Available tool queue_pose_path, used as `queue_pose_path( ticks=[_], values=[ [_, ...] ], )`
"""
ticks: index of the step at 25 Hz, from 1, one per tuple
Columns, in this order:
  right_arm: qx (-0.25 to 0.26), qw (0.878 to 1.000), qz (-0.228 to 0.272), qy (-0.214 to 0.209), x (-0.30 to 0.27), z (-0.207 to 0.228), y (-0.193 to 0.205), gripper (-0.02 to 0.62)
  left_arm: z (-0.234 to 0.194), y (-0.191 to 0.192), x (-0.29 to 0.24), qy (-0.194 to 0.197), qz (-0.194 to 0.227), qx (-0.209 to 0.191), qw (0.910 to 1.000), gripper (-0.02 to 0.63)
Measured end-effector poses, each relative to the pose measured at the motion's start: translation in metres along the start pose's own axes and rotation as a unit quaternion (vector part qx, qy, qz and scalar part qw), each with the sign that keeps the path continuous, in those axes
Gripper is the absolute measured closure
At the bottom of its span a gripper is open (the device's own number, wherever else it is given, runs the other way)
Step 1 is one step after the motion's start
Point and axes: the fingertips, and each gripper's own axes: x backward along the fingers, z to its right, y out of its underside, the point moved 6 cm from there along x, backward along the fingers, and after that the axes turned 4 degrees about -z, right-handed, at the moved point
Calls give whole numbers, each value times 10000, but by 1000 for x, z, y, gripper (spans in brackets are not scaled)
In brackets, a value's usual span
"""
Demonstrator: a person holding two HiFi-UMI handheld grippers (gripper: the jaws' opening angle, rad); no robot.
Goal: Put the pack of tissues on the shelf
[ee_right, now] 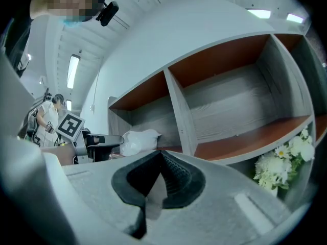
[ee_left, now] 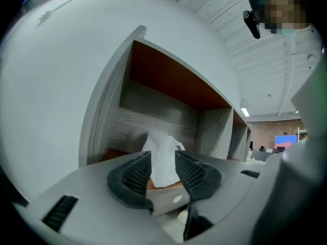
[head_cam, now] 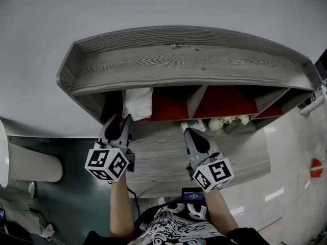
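Note:
The white pack of tissues [head_cam: 138, 102] lies in the leftmost red-floored compartment of the grey wooden shelf [head_cam: 194, 65]. My left gripper [head_cam: 124, 118] points level at it, tips just in front of the pack. In the left gripper view the left gripper [ee_left: 163, 157] stands open, and the pack [ee_left: 161, 141] shows in the gap, resting on the compartment floor with the pads apart from it. My right gripper [head_cam: 190, 131] hovers before the middle compartments. In its own view the right gripper [ee_right: 161, 154] is shut and empty, with the pack [ee_right: 137, 141] off to the left.
White flowers [head_cam: 227, 121] sit under the shelf to the right, also in the right gripper view as flowers [ee_right: 283, 160]. A lower grey wooden board [head_cam: 245, 160] lies beneath both grippers. A pale cylinder [head_cam: 30, 162] stands at far left. Upright dividers [ee_right: 179, 111] separate the compartments.

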Motion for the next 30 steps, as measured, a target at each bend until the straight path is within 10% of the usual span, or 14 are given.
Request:
queue_pose_path(
  ticks=[30],
  values=[
    [393, 9991, -144, -24, 75, -60, 6, 592, 46, 38, 136, -353, 148, 0, 9993, 597]
  ],
)
